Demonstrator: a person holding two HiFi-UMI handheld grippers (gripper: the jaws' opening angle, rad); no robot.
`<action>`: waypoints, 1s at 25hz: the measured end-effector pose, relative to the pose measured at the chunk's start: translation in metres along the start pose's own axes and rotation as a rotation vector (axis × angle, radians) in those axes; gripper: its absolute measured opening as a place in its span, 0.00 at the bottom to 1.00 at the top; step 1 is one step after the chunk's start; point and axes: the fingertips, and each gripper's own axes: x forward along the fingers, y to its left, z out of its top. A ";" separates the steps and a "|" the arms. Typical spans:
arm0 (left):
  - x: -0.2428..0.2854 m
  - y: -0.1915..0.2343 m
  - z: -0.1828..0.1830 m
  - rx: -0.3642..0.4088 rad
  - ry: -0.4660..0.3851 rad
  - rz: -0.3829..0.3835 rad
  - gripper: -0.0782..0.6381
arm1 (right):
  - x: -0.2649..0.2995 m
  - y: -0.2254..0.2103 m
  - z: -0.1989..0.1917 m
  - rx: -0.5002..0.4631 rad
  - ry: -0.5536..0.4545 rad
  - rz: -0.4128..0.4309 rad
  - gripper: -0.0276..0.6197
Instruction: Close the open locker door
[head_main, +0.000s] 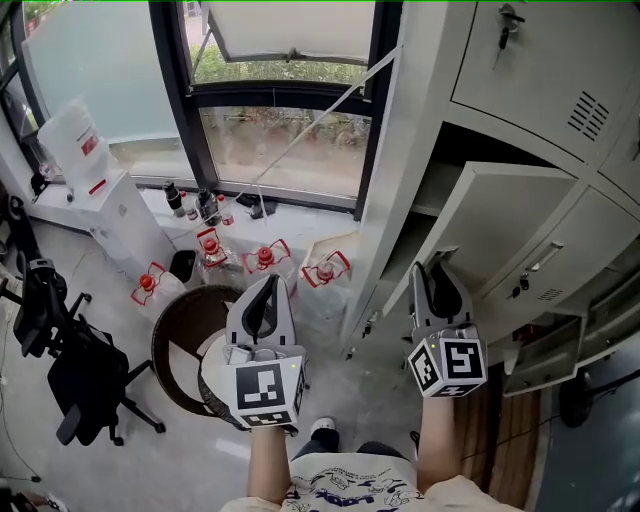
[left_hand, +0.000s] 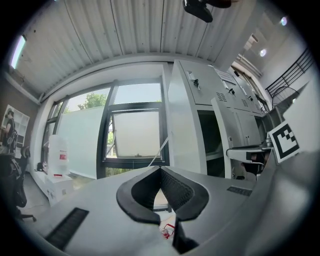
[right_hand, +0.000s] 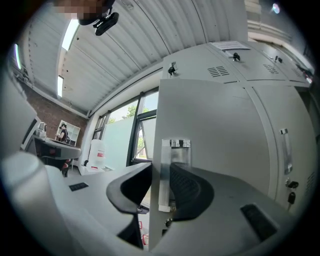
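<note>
Right gripper (right_hand: 161, 172) is clamped on the free edge of the locker door (head_main: 500, 215), which sticks out from the lockers (head_main: 520, 70) on the right. Its own view shows the chrome handle (right_hand: 175, 155) against one pad; the head view hides that. Left gripper (head_main: 266, 290) is pinched closed and empty, over the floor (head_main: 375, 385) left of the door.

No words, numbers or brand names can be read. The cube on the left gripper (head_main: 265, 310) and the one on the right gripper (head_main: 437, 288) carry black-and-white square markers, patterns and not letters. The white container (head_main: 75, 140) by the window has red labels too small to read. So are the lines on a paper sheet (right_hand: 231, 45) at the top of the lockers, above the locker door (right_hand: 210, 145).
</note>
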 end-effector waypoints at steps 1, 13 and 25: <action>0.003 0.002 0.000 0.002 -0.001 -0.010 0.11 | 0.003 0.000 0.000 -0.002 0.002 -0.011 0.21; 0.031 0.009 -0.009 -0.007 0.012 -0.068 0.11 | 0.035 -0.003 -0.005 -0.015 0.018 -0.078 0.20; 0.060 0.005 -0.006 -0.006 0.015 -0.049 0.11 | 0.061 -0.013 -0.009 -0.020 0.036 -0.066 0.19</action>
